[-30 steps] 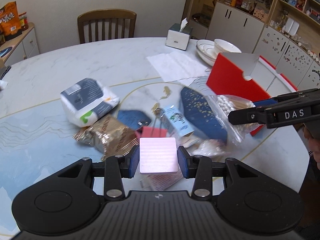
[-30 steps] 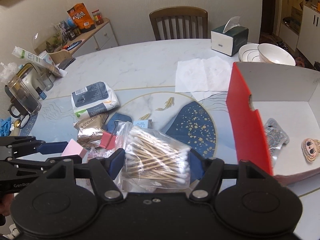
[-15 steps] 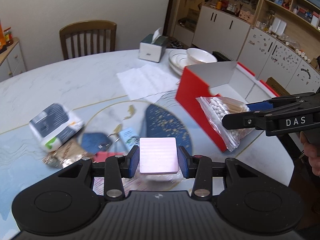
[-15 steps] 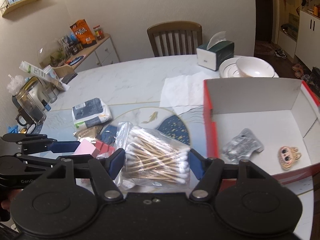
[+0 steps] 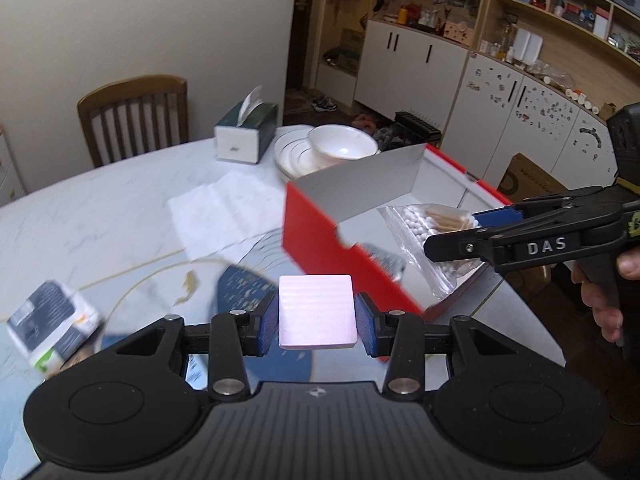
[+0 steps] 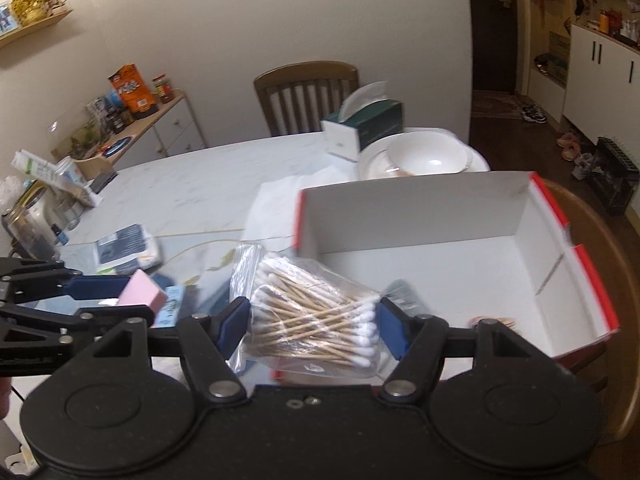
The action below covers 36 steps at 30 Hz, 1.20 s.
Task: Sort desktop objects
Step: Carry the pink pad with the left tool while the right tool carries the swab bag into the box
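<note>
From the left wrist camera, the left gripper (image 5: 317,311) is clamping a pink block (image 5: 317,309) between its blue pads, holding it up above the table (image 5: 120,216), just short of the near red wall of the open box (image 5: 320,236). To the right, the right gripper (image 5: 460,236) is reaching in over the box, pinching a clear bag of cotton swabs (image 5: 424,236) that is hanging above the box's inside. Behind the box a bowl (image 5: 343,149) is sitting on a stack of plates, with a tissue box (image 5: 246,134) beside them and a chair (image 5: 134,114) at the far edge. A pack of wipes (image 5: 52,326) is lying at the left, blurred.

From the right wrist camera, the right gripper (image 6: 314,322) is squeezing the bag of cotton swabs (image 6: 316,314) between both fingers, over the near corner of the box (image 6: 420,208). Something silvery is lying on the box's white floor, but it is too blurred to name. At the left, the left gripper (image 6: 132,294) is gripping the pink block (image 6: 142,294) over the clutter on the table (image 6: 200,176). The pack of wipes (image 6: 126,246) is lying beyond it.
</note>
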{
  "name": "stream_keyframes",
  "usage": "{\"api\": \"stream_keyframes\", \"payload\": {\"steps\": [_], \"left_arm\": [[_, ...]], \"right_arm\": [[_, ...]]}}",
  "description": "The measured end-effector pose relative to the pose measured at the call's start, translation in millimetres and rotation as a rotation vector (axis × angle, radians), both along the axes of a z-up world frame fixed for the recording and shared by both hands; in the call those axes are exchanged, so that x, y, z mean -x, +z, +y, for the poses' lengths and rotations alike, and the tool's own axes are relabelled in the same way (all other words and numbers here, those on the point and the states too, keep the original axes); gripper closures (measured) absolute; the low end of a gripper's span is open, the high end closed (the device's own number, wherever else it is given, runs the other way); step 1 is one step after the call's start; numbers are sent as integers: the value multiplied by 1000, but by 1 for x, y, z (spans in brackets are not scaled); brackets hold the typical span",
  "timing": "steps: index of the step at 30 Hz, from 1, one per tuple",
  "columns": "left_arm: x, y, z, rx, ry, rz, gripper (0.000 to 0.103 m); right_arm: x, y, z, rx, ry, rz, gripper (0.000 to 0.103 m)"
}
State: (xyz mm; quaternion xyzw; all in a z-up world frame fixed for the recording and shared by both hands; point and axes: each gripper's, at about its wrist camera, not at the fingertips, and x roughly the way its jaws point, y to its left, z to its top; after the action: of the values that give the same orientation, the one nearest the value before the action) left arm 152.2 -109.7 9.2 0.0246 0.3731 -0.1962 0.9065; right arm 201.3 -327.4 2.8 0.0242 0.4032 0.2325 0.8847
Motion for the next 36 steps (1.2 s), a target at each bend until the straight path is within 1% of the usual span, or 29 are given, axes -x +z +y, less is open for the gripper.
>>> {"api": "stream_keyframes", "payload": {"steps": [5, 10, 14, 18, 24, 29, 33, 36], "left_arm": [[-14, 5, -29, -14, -29, -24, 63], [-31, 8, -55, -29, -57, -29, 63], [-44, 8, -74, -30, -77, -26, 63], [-56, 3, -89, -41, -92, -16, 63], [-74, -3, -109, -75, -127, -22, 63], [-87, -13, -124, -105, -159, -11, 63], [-94, -24, -143, -135, -190, 11, 63], [-97, -34, -159, -151, -212, 33, 63]], "right_arm": [[-18, -3, -25, 11, -27, -2, 36], [-35, -6, -49, 6, -37, 4, 36], [-47, -10, -61, 23, -49, 6, 36], [-60, -15, -72, 40, -61, 8, 36], [-86, -25, -86, 65, -72, 23, 36], [-106, -33, -89, 81, -70, 37, 36], [-115, -43, -89, 101, -50, 51, 36], [-124, -52, -90, 120, -56, 75, 36]]}}
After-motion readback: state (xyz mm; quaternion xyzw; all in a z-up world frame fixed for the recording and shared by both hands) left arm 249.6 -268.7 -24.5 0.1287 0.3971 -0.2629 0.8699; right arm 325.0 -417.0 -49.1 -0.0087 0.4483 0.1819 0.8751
